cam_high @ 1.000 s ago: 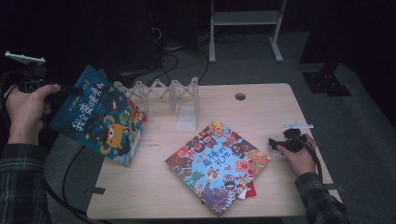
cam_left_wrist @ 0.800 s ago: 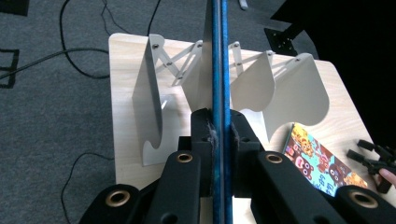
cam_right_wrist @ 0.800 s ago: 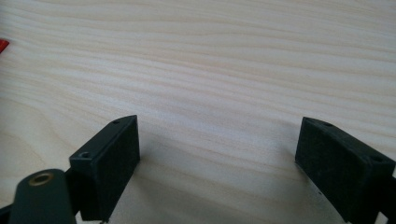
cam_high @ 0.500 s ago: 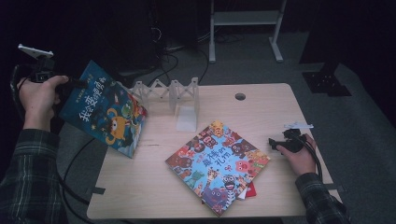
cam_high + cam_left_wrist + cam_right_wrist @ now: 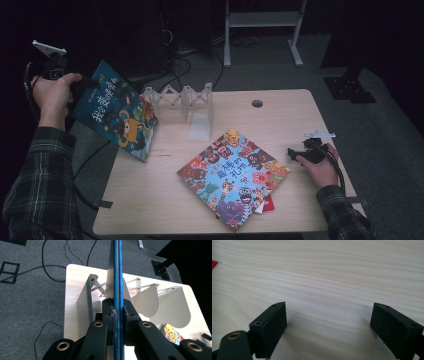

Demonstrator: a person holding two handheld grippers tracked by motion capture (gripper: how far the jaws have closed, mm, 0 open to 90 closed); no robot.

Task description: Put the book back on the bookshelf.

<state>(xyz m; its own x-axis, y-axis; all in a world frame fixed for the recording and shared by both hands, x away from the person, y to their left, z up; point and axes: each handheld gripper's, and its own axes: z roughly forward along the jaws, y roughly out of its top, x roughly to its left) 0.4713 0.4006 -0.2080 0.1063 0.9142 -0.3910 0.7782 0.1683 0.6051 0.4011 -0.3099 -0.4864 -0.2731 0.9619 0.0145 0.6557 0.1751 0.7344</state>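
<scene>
My left gripper (image 5: 86,86) is shut on the top corner of a blue picture book (image 5: 116,112), which hangs tilted above the table's left edge. In the left gripper view the book (image 5: 117,270) shows edge-on, pinched between the two black jaws of the left gripper (image 5: 117,311). Beyond it stands a white accordion book rack (image 5: 184,97), whose curved dividers (image 5: 147,301) rise from the table. A second colourful picture book (image 5: 233,176) lies flat mid-table on other books. My right gripper (image 5: 294,154) rests low near the right edge, its jaws wide apart over bare wood in the right gripper view (image 5: 328,322).
The light wooden table (image 5: 150,200) has a round cable hole (image 5: 257,103) at the back. Cables trail over the grey carpet (image 5: 30,290) to the left. A white stand's legs (image 5: 260,30) are behind the table. A red book edge (image 5: 270,204) peeks from under the flat book.
The left hand has carried the blue book to the right and a little up in the picture, closer to the rack. The right hand has stayed put.
</scene>
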